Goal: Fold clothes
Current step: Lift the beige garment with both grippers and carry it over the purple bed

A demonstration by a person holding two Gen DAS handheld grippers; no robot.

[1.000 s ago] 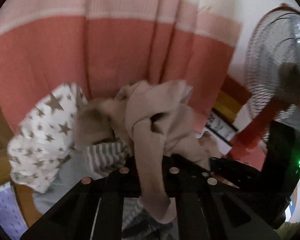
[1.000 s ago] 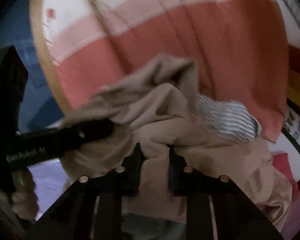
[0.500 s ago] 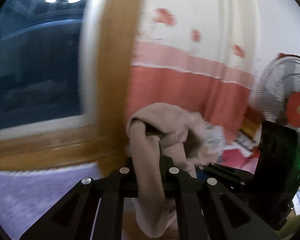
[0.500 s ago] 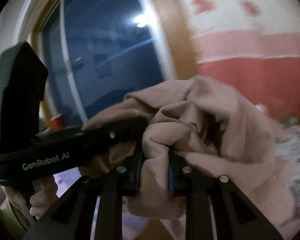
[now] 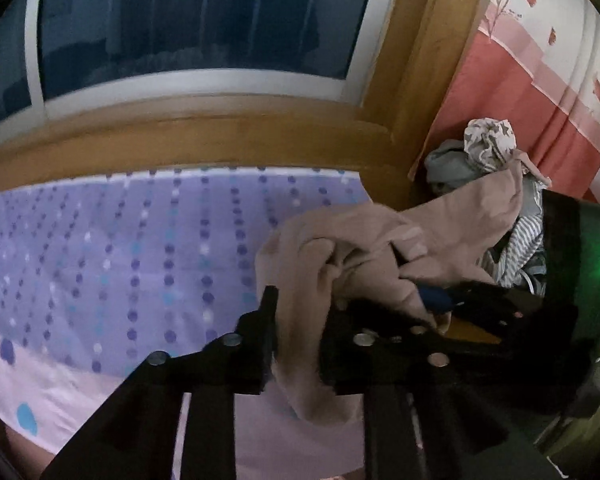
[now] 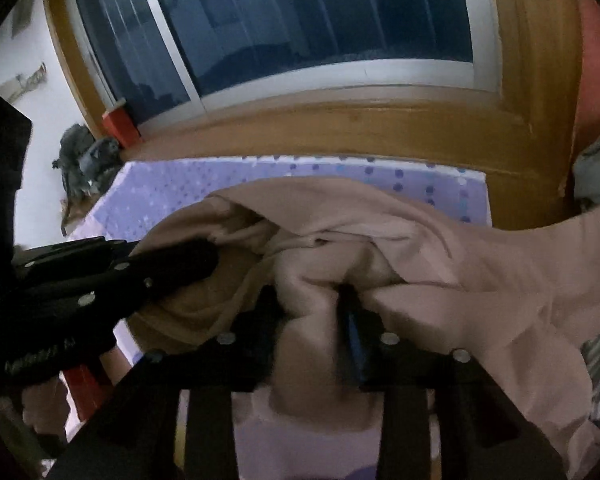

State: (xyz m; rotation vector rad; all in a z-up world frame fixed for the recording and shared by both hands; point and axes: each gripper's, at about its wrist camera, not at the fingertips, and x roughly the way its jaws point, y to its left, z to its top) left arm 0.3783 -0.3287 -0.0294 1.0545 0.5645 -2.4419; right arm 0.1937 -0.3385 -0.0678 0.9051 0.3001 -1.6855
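Beige garment (image 5: 364,240) now swung from curtain-side pile (image 5: 488,152) over to purple sheet (image 5: 100,248), L gripper (image 5: 296,320) & R gripper (image 6: 320,312) both clamped on it, bunched, tail trailing on pile, ready for spreading

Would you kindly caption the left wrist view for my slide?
Left gripper clamps a beige garment above the purple dotted sheet.

Dim indoor light, soft motion blur, strong fisheye bending at edges.

No lettering is readable (one marking is blurred).
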